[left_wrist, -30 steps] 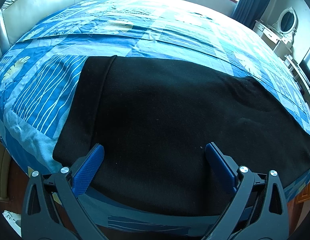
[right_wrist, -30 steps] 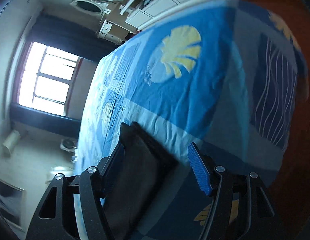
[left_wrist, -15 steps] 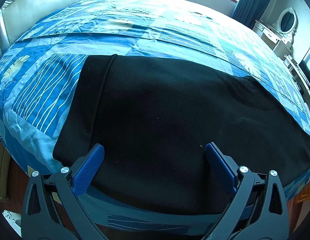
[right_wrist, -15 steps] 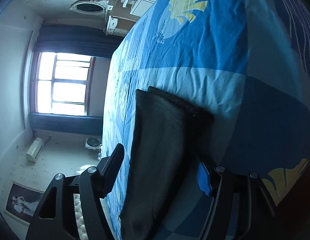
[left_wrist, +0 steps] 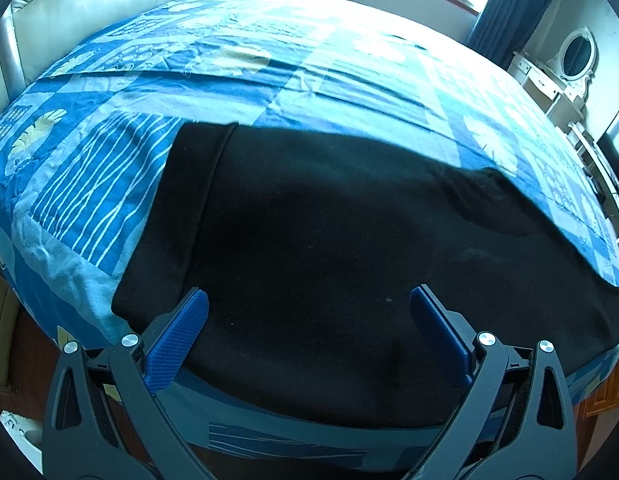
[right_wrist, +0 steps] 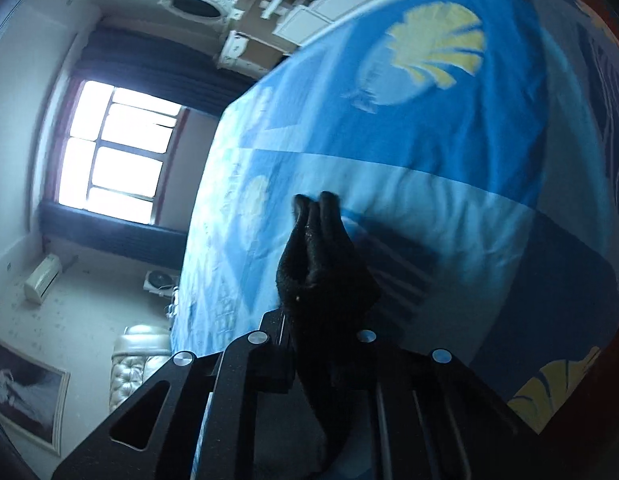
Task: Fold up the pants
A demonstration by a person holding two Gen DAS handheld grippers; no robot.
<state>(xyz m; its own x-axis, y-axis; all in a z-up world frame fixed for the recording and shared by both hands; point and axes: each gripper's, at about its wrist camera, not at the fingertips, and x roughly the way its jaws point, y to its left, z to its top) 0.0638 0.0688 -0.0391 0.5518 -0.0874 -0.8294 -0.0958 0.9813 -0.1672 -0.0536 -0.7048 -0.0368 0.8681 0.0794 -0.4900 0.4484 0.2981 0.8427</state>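
pinching a bunched end of the black pants [right_wrist: 321,264] in the right tongs [right_wrist: 321,344], closed tight; hovering the left tongs [left_wrist: 309,320] wide open, empty, over pants lying flat on the bed [left_wrist: 269,60]. carrying the end across evenly, avoiding dragging.

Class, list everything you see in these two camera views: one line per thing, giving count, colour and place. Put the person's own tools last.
pants: one pair, black, spread flat on the near side of the bed, one end bunched in the right gripper
bedspread: one, blue patchwork with pale shell prints, covering the bed
headboard: one, cream padded, far left
window: one, bright, dark curtains beside it
dressing table: one, white, oval mirror, far right
left gripper: one, black with blue fingers, open over the pants
right gripper: one, black, shut on the pants
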